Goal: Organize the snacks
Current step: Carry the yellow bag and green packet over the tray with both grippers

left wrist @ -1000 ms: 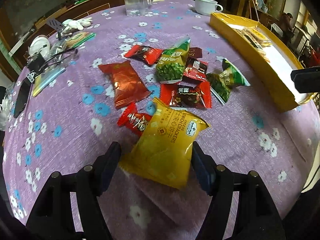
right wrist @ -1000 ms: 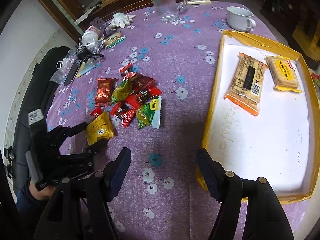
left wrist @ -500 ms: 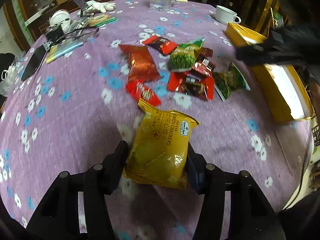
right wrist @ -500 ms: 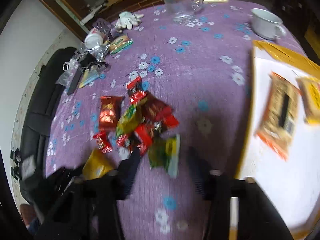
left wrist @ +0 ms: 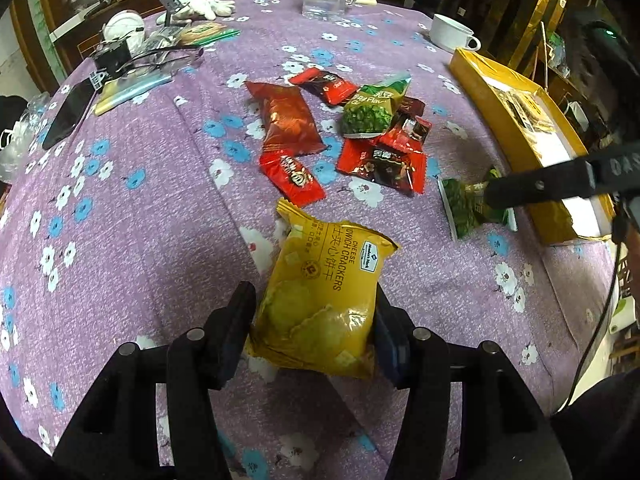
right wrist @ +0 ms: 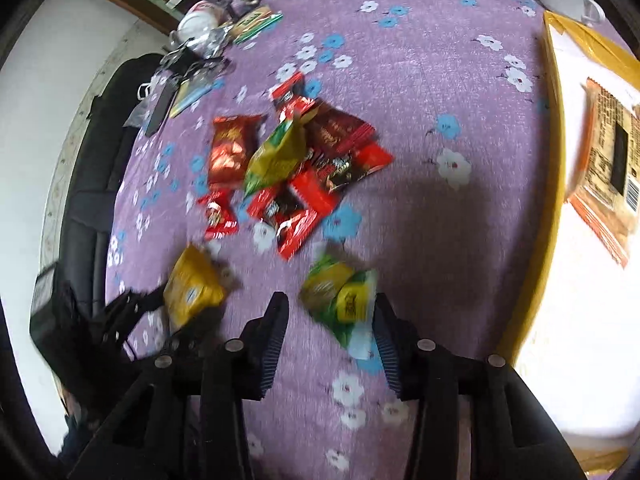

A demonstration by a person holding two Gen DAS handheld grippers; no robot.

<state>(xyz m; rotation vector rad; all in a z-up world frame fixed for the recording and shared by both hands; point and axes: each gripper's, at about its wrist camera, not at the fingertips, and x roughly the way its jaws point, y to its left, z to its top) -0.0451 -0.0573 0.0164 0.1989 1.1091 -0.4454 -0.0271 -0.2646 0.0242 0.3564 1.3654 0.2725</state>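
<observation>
1. The left gripper [left wrist: 314,320] clamps a crinkly, glossy yellow cracker bag [left wrist: 320,296] by its lower end, the bag's top raised over the purple flowered tablecloth [left wrist: 132,240].
2. The right gripper [right wrist: 330,322] straddles a shiny green snack pouch [right wrist: 344,300] lying beside the yellow-rimmed tray [right wrist: 554,128]; its jaws are opening, pads not pressing.
3. Red foil packets [left wrist: 376,160] lie heaped mid-table.

Glossy foil cracker packet [left wrist: 324,300] on matt purple floral cloth tablecloth [left wrist: 132,240]; white ceramic cup [left wrist: 452,32].
</observation>
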